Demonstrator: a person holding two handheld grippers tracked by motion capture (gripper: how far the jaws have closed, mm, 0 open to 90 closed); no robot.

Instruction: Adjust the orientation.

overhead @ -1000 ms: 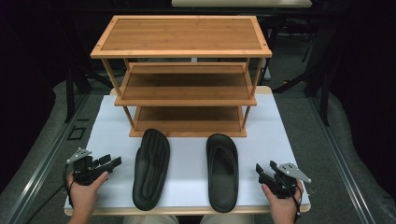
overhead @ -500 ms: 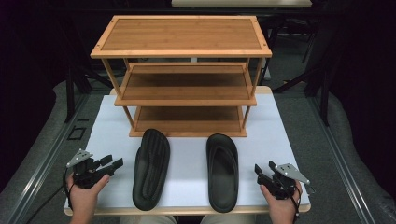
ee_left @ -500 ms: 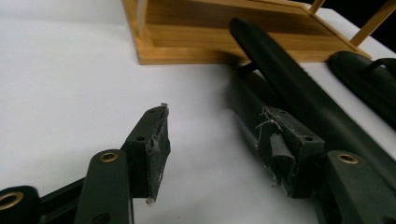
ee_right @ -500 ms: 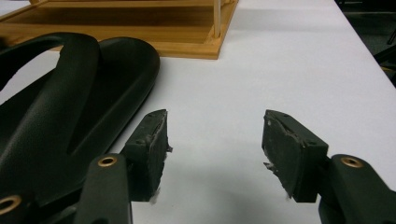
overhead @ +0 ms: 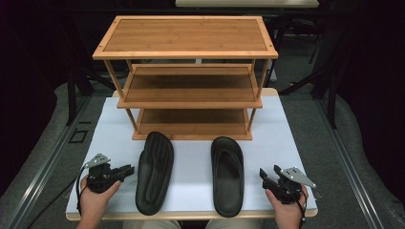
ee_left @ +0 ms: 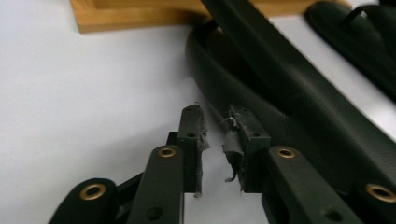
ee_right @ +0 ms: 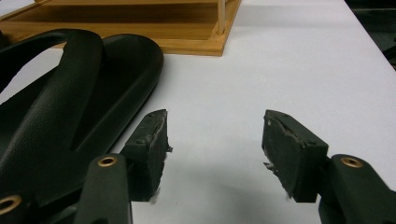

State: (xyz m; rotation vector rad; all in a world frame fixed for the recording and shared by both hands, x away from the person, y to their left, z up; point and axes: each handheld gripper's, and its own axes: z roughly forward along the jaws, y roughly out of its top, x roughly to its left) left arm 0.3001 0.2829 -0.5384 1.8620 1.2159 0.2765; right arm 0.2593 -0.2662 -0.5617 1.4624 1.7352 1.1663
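Two black slippers lie on the white table in front of a wooden shoe rack (overhead: 191,81). The left slipper (overhead: 154,171) is turned sole-up; the right slipper (overhead: 227,174) shows its strap. My left gripper (overhead: 128,170) sits just left of the sole-up slipper (ee_left: 289,102). Its jaws have just been closing and stand a narrow gap apart (ee_left: 215,119) with nothing between them. My right gripper (overhead: 267,174) rests right of the strapped slipper (ee_right: 70,93), its jaws wide open (ee_right: 215,126) over bare table.
The three-tier rack (ee_right: 140,28) stands at the back of the white table top (overhead: 286,133), its bottom board (ee_left: 130,14) close behind the slippers. Dark floor and metal rails flank the table. Bare table lies between the slippers and at both sides.
The left gripper has shifted right toward the sole-up slipper and its jaws have narrowed from wide to nearly together. The right gripper and both slippers have stayed put.
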